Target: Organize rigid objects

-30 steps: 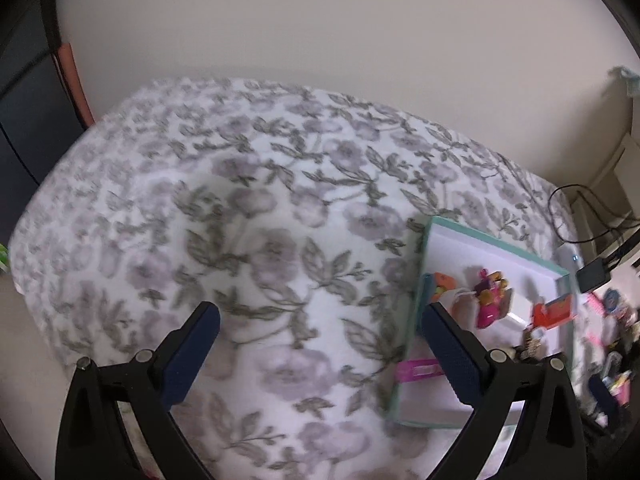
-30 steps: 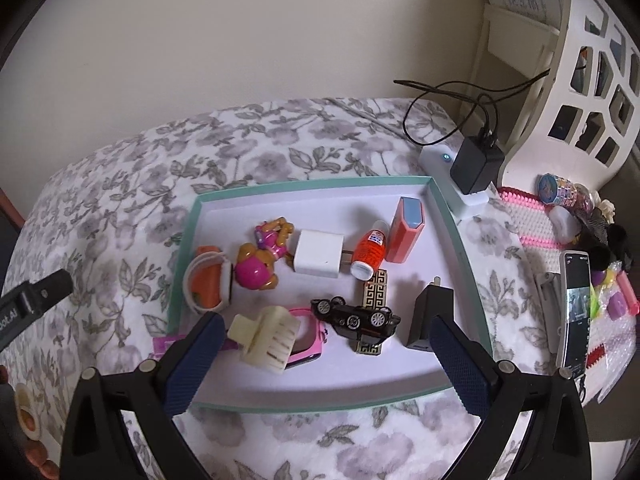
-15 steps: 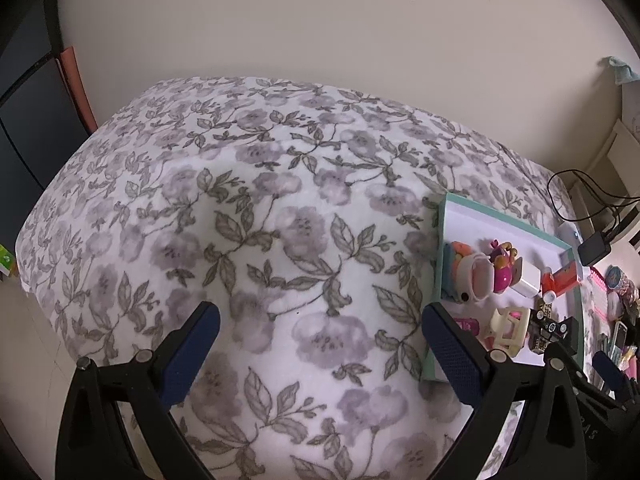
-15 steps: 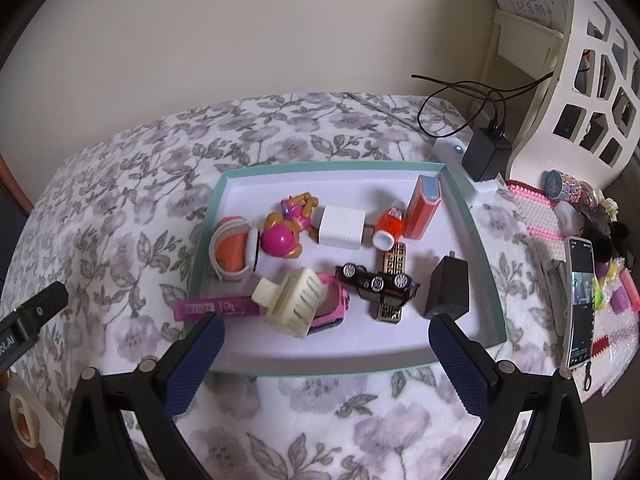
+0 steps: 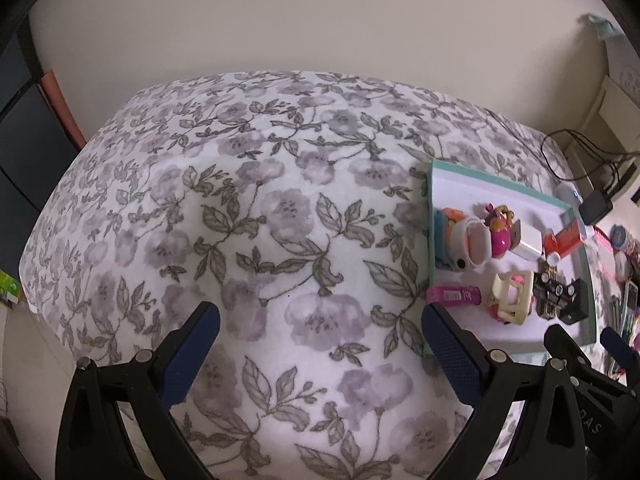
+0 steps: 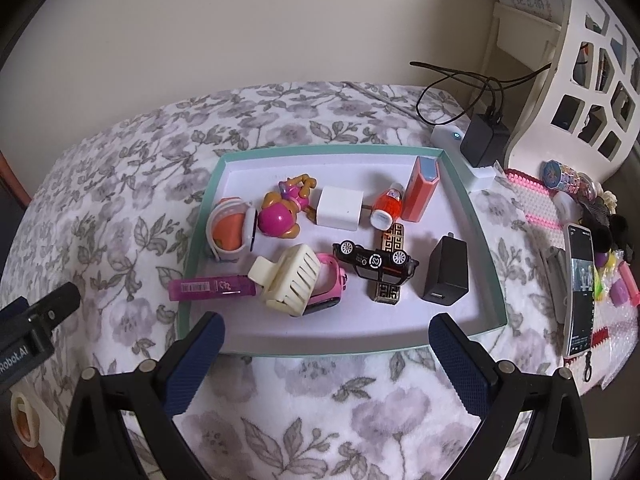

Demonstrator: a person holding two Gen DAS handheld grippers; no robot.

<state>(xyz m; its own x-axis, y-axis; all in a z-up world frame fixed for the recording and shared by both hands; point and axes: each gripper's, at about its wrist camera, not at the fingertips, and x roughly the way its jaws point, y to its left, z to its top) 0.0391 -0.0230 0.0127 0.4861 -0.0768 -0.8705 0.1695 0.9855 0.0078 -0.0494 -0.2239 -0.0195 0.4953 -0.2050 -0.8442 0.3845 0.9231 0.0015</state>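
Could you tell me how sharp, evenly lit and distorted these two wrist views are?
Left wrist view: soft even light, no glare; the fisheye bulges the grey floral blanket into a dome, and the teal-rimmed white tray is squeezed at the right edge, dark corners. Right wrist view: sharp across the tray, faint shadows under the toys, curved white cut-out shelf.

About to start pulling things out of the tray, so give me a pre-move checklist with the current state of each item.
1. Right tongs open and empty: ok.
2. Left tongs open and empty, over the floral blanket: ok.
3. Teal-rimmed white tray flat on the blanket: ok.
4. Pink tube fully inside the tray: not ok, it overhangs the left rim.
5. Black toy car lying free: not ok, it rests on the gold patterned bar.
6. Black charger block apart from neighbours: ok.
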